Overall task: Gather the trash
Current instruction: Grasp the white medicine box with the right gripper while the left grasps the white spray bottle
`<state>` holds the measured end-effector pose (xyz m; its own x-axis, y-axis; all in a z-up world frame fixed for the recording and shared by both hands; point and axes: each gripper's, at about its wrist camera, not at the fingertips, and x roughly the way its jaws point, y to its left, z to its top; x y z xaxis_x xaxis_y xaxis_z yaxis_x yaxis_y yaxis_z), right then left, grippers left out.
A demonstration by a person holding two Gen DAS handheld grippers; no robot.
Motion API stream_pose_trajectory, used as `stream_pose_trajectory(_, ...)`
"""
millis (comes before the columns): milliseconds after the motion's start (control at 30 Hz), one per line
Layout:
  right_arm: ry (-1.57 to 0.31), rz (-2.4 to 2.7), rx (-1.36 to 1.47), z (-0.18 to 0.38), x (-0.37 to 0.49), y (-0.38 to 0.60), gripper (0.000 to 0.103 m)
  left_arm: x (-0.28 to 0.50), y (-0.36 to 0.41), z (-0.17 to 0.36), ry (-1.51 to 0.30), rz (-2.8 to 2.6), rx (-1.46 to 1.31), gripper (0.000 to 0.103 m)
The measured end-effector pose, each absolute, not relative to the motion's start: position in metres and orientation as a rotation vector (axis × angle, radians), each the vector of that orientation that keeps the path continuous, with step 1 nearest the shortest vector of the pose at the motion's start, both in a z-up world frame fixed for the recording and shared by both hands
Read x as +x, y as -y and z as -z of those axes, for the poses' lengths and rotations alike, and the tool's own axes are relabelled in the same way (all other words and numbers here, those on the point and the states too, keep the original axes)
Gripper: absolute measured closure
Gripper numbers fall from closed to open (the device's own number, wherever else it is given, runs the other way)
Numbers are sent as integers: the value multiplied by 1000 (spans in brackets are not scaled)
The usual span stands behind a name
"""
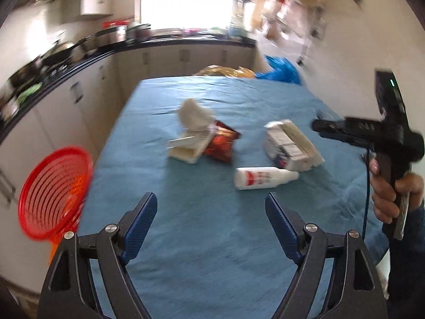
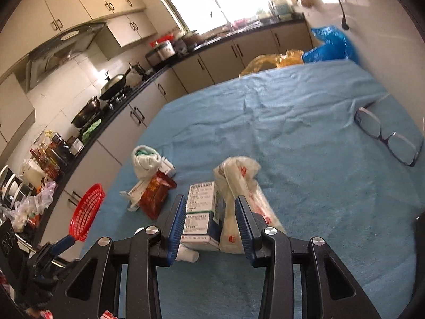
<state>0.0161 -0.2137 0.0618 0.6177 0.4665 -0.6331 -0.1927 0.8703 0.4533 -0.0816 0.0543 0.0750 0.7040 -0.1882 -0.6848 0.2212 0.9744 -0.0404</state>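
Right now the left gripper [image 1: 209,207] hangs with its jaws wide apart and empty at the bottom of its frame, above the blue tablecloth [image 1: 202,239], with the red mesh basket [image 1: 53,194] at lower left. Trash lies mid-frame: a white bottle [image 1: 263,178], a red snack wrapper [image 1: 221,143], crumpled tissue [image 1: 195,114]. The right gripper [image 2: 209,226] stands half-open around a medicine box [image 2: 204,212] and plastic bag [image 2: 239,175]; whether it pinches them I cannot tell.
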Motion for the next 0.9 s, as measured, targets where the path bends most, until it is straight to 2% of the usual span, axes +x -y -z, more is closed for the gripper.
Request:
stream_pose_trajectory(167, -888, -435, 332, -54, 27, 191, 62, -74, -20, -67, -776, 286, 159, 20)
stream_pose_trajectory(467, -1002, -376, 111, -24, 42, 148, 60, -59, -13, -59, -807, 283, 247, 19)
stream_pose_trajectory(567, -982, -389, 112, -22, 40, 153, 66, -52, -6, -58, -809, 286, 286, 19)
stream_pose_trajectory(900, -804, -480, 335, -50, 32, 202, 66, -11, 40, -39, -811, 349, 483, 18)
